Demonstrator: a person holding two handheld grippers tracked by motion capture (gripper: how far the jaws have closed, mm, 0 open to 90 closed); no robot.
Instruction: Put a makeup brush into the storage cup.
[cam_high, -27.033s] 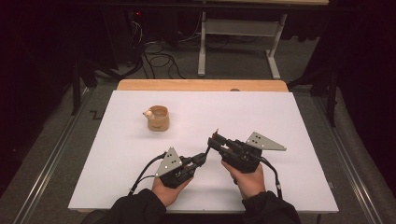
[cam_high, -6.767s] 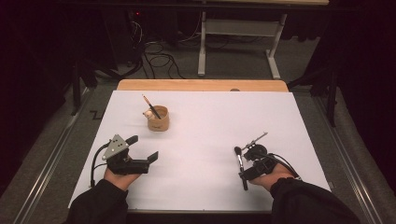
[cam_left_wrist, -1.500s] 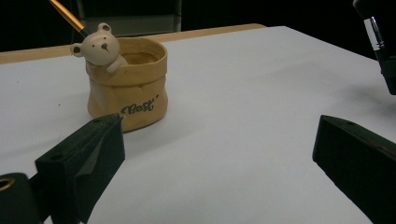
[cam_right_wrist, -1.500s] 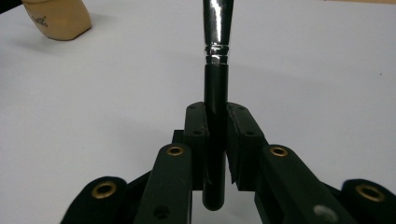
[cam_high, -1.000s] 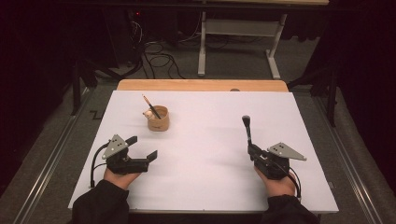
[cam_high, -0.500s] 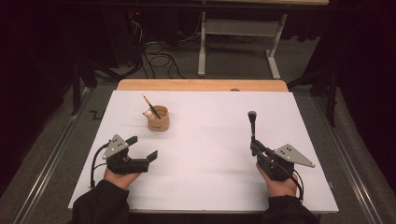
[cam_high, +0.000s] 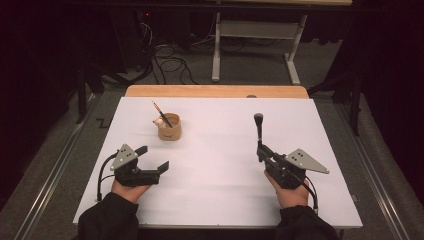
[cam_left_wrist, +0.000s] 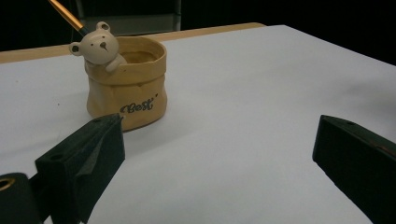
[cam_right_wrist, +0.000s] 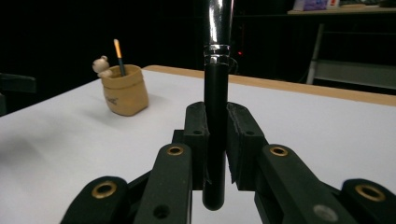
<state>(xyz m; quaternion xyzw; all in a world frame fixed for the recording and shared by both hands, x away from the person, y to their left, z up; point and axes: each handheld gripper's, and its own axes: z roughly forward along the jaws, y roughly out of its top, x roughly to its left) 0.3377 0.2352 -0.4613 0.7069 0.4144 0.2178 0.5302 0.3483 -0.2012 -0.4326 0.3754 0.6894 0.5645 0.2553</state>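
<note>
Right gripper sits at the right side of the bench, fingers clenched on a black makeup brush; in the right gripper view the brush handle stands upright between the finger pads, chrome ferrule above. From above, the brush points away from the person, head toward the far edge. Left gripper rests low at the left, fingers released and wide apart, nothing between them; left gripper view shows the two fingers split over bare white bench. Tan bear cup stands upright at far left-centre, near the left gripper and well apart from the right one, with a pencil leaning in it and a small bear figure on the rim. Nothing lies on the bench between brush and cup. Wooden strip along far edge; floor cables and a frame behind. Versus half a second ago: brush head slightly farther forward and left, right gripper shifted a touch left; left gripper, cup, pencil unchanged.
</note>
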